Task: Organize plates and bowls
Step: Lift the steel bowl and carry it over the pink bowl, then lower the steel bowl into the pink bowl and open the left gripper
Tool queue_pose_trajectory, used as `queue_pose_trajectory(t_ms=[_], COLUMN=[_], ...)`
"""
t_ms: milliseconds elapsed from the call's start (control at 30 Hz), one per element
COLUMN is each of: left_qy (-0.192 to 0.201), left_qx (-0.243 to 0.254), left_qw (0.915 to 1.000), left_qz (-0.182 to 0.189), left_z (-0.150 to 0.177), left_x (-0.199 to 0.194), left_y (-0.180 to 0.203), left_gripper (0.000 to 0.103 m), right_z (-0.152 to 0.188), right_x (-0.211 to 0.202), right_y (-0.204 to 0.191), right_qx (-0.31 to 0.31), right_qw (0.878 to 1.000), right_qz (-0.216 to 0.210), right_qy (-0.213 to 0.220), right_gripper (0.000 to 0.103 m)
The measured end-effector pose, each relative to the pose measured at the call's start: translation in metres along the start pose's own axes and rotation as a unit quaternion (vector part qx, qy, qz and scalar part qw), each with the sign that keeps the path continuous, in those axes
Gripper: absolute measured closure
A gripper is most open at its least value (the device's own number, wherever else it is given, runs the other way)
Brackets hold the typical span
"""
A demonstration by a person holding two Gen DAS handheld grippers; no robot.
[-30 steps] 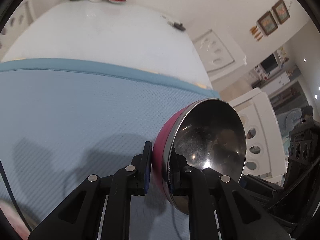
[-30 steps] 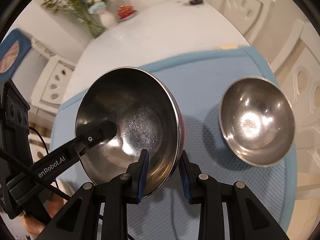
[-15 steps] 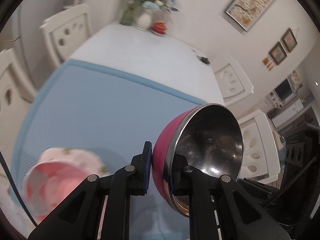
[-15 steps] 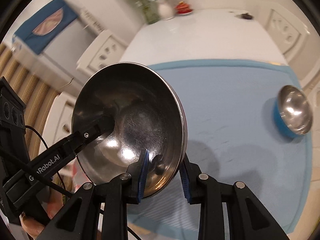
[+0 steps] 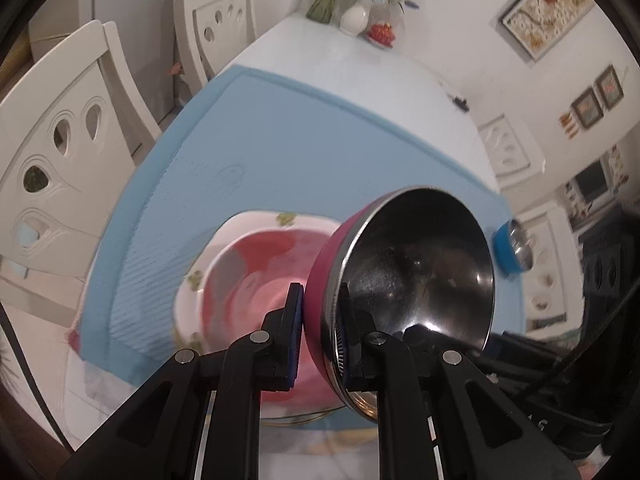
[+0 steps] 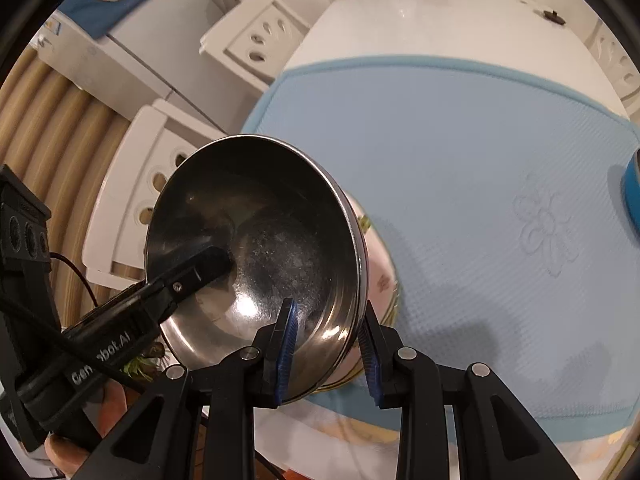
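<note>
At far left, white chairs (image 5: pixel 60 152) stand close against the worktop's (image 5: pixel 320 64) left edge. The blue mat (image 5: pixel 280 152) reaches that edge and lies bare across its far half. Near its front left corner sits a pink floral plate (image 5: pixel 240 264). Above it the steel bowl with a pink outside (image 5: pixel 400 280) is held tilted: the left tool (image 5: pixel 318 336) pinches its rim, one pad outside and one inside, and the right tool (image 6: pixel 326 344) straddles the rim at another spot, its outer pad possibly apart from the wall. At the mat's right edge rests a small blue bowl (image 5: pixel 512 250), well apart.
</note>
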State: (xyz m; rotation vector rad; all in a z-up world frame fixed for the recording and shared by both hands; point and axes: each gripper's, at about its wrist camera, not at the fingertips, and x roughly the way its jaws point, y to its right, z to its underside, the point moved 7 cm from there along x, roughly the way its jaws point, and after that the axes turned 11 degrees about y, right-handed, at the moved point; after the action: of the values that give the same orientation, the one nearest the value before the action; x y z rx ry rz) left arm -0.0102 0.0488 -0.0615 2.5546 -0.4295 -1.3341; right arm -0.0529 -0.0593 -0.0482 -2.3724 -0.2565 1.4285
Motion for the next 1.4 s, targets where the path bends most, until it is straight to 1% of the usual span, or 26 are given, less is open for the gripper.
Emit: queue_pose_trajectory(t_ms=[133, 233, 333, 433, 500, 700, 800, 933, 1033, 1133, 1167, 1233, 1267, 1300, 1333, 1400], left_qy=[-0.009, -0.015, -0.022, -0.028, -0.027, -0.026, -0.014, -0.012, -0.009, 0.002, 0.006, 0.01, 0.017, 0.022, 0.035, 0.056], left_qx=[0.034, 0.049, 0.052, 0.049, 0.046, 0.047, 0.045, 0.026, 0.031, 0.052, 0.065, 0.078, 0.087, 0.093, 0.098, 0.088], left_qw=[0.9993, 0.9986, 0.9984, 0.9984, 0.9986, 0.9985, 0.9989, 0.9996, 0.9995, 0.9986, 0.9976, 0.9962, 0.9948, 0.994, 0.9934, 0.9942], left_qz=[-0.008, -0.007, -0.002, 0.0, -0.003, 0.008, -0.001, 0.01, 0.007, -0.012, -0.023, -0.037, -0.05, -0.054, -0.048, -0.027], left_z=[0.007, 0.012, 0.017, 0.018, 0.017, 0.012, 0.008, 0.006, 0.007, 0.009, 0.01, 0.01, 0.009, 0.008, 0.005, -0.003], left_x=[0.005, 0.007, 0.009, 0.013, 0.014, 0.01, 0.003, 0.0, -0.001, -0.001, 0.0, 0.001, -0.001, -0.002, -0.009, -0.022], left_y=[-0.01, -0.015, -0.018, -0.023, -0.027, -0.035, -0.04, -0.047, -0.047, -0.044, -0.041, -0.04, -0.038, -0.038, -0.035, -0.033], left_gripper=[0.091, 0.091, 0.091, 0.087, 0.079, 0.079, 0.079, 0.079, 0.079, 0.079, 0.079, 0.085, 0.087, 0.087, 0.087, 0.087], right_z=[0.01, 0.014, 0.018, 0.02, 0.02, 0.026, 0.026, 0.028, 0.031, 0.031, 0.032, 0.032, 0.032, 0.032, 0.032, 0.029], right_x=[0.014, 0.027, 0.036, 0.04, 0.042, 0.049, 0.05, 0.045, 0.045, 0.042, 0.041, 0.04, 0.039, 0.037, 0.035, 0.03], right_y=[-0.003, -0.008, -0.013, -0.019, -0.019, -0.02, -0.023, -0.024, -0.025, -0.026, -0.026, -0.027, -0.028, -0.028, -0.028, -0.028], right_qx=[0.005, 0.01, 0.016, 0.009, 0.006, 0.019, 0.017, 0.007, 0.005, 0.0, -0.005, -0.009, -0.008, -0.006, -0.006, -0.004], right_qw=[1.0, 0.999, 0.999, 0.998, 0.998, 0.997, 0.997, 0.998, 0.998, 0.998, 0.997, 0.997, 0.998, 0.998, 0.998, 0.998], right_qz=[0.016, 0.028, 0.039, 0.054, 0.064, 0.066, 0.068, 0.069, 0.066, 0.069, 0.072, 0.072, 0.069, 0.066, 0.063, 0.055], right_qy=[-0.015, -0.024, -0.029, -0.024, -0.022, -0.027, -0.023, -0.015, -0.016, -0.011, -0.009, -0.008, -0.008, -0.008, -0.006, -0.001], right_gripper=[0.074, 0.074, 0.074, 0.074, 0.074, 0.074, 0.074, 0.074, 0.074, 0.074, 0.074, 0.074, 0.074, 0.074, 0.074, 0.074])
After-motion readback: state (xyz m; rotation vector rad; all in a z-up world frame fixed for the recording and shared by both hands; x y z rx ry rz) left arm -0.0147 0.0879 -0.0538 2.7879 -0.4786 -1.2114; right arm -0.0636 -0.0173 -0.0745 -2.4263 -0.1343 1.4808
